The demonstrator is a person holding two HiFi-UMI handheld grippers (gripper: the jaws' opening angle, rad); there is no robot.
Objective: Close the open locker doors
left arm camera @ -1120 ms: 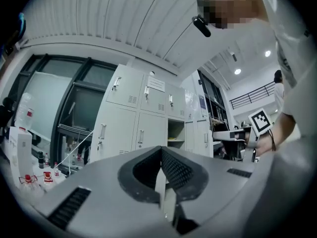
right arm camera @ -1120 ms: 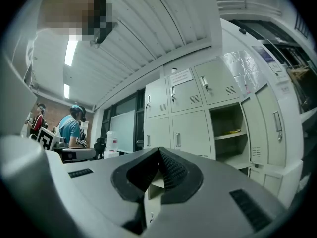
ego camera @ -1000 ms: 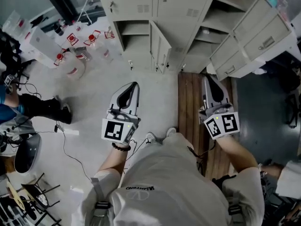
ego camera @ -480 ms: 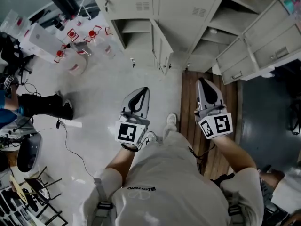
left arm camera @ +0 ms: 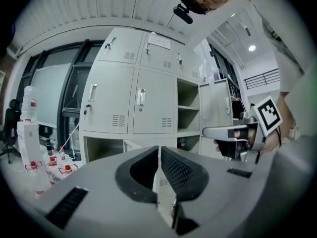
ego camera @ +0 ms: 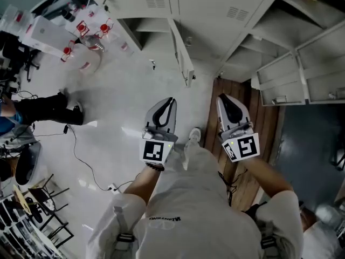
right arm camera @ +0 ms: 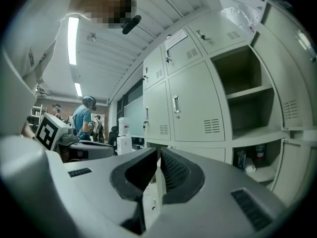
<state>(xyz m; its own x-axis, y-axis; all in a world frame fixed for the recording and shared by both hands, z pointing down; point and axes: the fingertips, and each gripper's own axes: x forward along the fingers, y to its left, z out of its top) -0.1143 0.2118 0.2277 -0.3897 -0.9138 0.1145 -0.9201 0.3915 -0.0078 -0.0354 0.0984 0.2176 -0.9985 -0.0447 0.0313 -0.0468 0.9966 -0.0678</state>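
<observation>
- So the low open locker door (ego camera: 181, 50) sticks out edge-on from the grey locker bank (ego camera: 215, 9), straight ahead of both grippers. More open doors (ego camera: 302, 77) swing out at the right.
- Left gripper (ego camera: 170, 101) is pressed together, empty. Right gripper (ego camera: 224, 98) has just been cracking open, slim gap, nothing in it.
- Pale glossy floor (ego camera: 118, 101), wooden strip (ego camera: 267, 134) under the right side.
- Bottles with red labels (ego camera: 81, 36) far left (plus someone's black boot (ego camera: 48, 109) and a cable (ego camera: 75, 150)).
</observation>
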